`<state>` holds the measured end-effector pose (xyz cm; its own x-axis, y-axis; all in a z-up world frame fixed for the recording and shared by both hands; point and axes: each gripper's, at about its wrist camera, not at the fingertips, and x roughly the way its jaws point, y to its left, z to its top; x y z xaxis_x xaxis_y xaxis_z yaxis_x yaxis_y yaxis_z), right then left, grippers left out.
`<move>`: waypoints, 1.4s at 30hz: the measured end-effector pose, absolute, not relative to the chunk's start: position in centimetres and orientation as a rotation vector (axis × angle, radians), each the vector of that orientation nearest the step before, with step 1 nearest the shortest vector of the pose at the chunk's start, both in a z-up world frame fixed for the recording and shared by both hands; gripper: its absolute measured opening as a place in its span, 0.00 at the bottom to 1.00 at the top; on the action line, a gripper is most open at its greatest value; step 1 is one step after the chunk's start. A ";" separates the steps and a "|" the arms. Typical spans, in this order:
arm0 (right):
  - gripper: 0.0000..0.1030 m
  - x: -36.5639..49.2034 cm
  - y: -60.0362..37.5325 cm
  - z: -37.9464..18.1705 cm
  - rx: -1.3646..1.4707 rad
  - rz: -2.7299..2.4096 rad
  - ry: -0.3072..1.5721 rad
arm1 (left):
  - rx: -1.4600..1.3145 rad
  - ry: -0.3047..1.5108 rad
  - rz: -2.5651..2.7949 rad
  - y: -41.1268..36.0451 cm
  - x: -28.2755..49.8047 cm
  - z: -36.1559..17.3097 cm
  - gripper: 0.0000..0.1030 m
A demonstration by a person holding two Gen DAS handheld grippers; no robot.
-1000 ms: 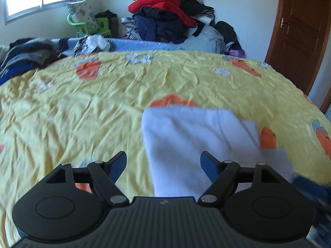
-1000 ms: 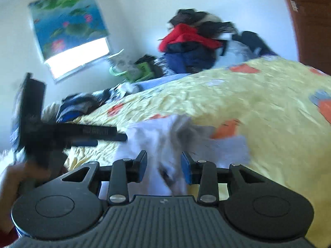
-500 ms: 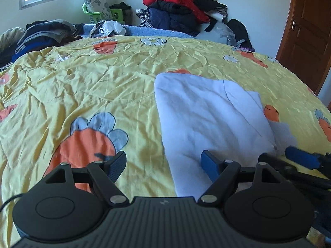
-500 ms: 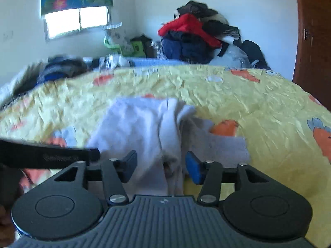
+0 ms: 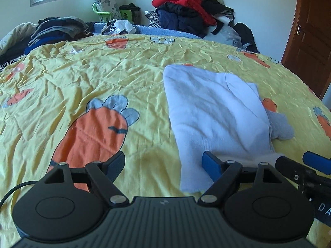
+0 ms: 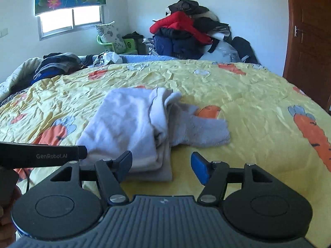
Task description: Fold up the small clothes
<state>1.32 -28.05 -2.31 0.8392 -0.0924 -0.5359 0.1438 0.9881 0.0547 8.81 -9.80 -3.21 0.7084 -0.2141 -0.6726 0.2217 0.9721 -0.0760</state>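
Holding both claws low over the bed, I have my left gripper (image 5: 164, 165) spread wide with nothing between its fingers, and my right gripper (image 6: 161, 165) spread just as wide and likewise empty. The pale garment (image 5: 215, 113) lies on the yellow carrot-print bedspread (image 5: 82, 78), directly ahead of me, its near edge just in front of my fingertips; in the left view my right-hand pad sits against that near edge, though I cannot tell whether it touches. As I judge it, the fold is well along: the main body is doubled over into a fairly neat oblong, with stacked layers showing along its right side in the right view. What is left is the loose flap (image 6: 202, 130), a sleeve or a leg, I cannot say which, sticking out flat to the right of the bundle. That wants tucking over, and perhaps one more fold end to end. Heaps of other clothes (image 6: 186, 35) wait by the far wall.
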 end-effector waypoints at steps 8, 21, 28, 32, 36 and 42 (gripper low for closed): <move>0.81 -0.3 -27.7 -3.0 0.105 -0.102 0.581 | 0.028 0.758 -0.234 -9.4 7.1 -3.9 0.80; 0.95 -1.4 -28.6 -3.9 0.137 -0.093 0.617 | 0.050 0.750 -0.210 -9.2 4.8 -5.3 0.84; 0.96 -1.8 -28.9 -4.4 0.152 -0.099 0.625 | 0.043 0.745 -0.201 -9.0 4.3 -5.3 0.84; 0.96 -2.0 -29.1 -4.6 0.159 -0.099 0.631 | 0.056 0.737 -0.191 -9.0 4.2 -5.5 0.84; 0.96 -2.2 -29.3 -4.7 0.163 -0.099 0.632 | 0.065 0.732 -0.187 -9.1 4.0 -5.6 0.85; 0.96 -2.3 -29.3 -4.8 0.161 -0.099 0.632 | 0.078 0.725 -0.185 -9.1 3.7 -5.7 0.88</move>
